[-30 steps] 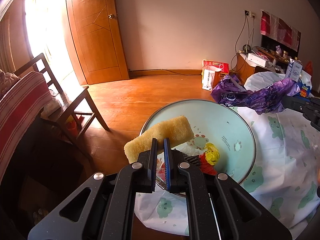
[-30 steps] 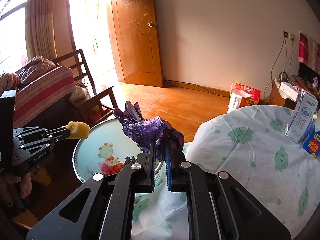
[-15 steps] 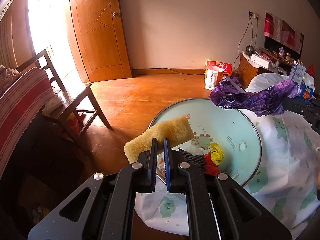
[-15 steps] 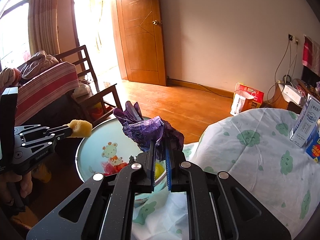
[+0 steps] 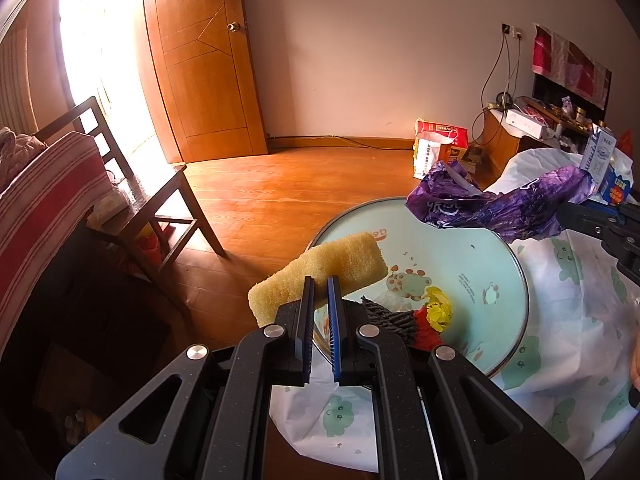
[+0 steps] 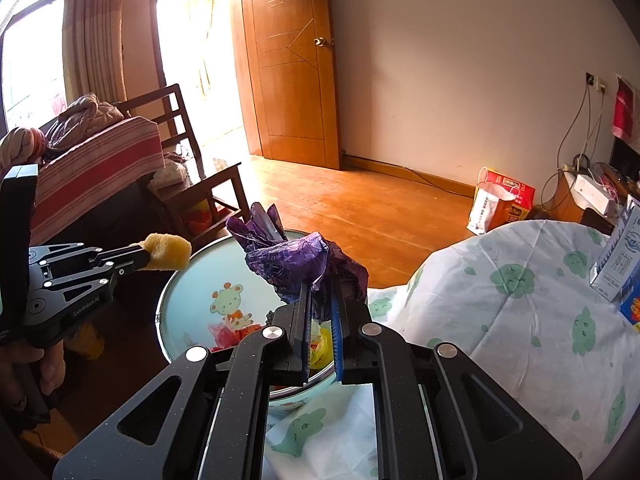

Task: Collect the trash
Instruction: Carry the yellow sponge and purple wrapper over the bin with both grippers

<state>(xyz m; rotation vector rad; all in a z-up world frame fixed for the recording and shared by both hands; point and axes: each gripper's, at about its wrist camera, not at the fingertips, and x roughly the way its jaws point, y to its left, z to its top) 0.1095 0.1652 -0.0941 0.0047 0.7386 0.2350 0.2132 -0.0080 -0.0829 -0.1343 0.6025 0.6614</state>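
Closest, a yellow sponge (image 5: 318, 270) is pinched in the shut left gripper (image 5: 320, 300) over the enamel basin (image 5: 516, 276), presumably for dropping; beyond, a purple plastic wrapper (image 6: 296, 258) is clamped by the right gripper (image 6: 320, 300) above it.

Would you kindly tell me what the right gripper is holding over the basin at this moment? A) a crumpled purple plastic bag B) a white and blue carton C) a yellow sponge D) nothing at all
A: the right gripper is shut on the crumpled purple plastic bag above the basin, while the yellow sponge sits in the left gripper.
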